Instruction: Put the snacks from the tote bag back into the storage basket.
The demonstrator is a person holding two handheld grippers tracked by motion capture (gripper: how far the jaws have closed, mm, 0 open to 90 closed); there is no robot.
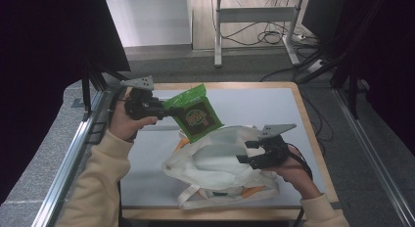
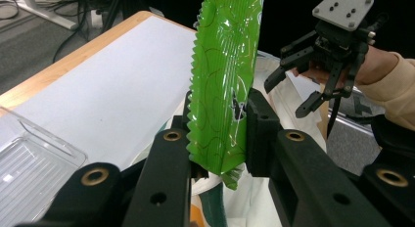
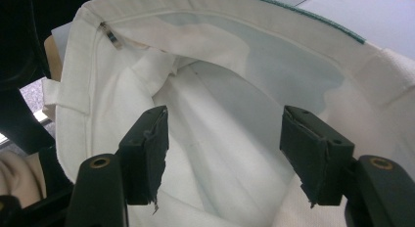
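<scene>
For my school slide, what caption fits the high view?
Left gripper holds a green snack packet above an open white cloth bag.

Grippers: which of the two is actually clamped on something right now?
The left gripper: its jaws pinch the green snack packet above the table. The right gripper stands open at the white bag mouth, nothing between its pads.

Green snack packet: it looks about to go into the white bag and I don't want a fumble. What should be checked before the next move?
1. Left gripper clamped on green snack packet: ok.
2. Packet clear of the table: ok.
3. White bag mouth open: ok.
4. Right gripper jaws open at the bag's mouth, gripping nothing: ok.
5. Room inside the bag: cannot tell.
</scene>
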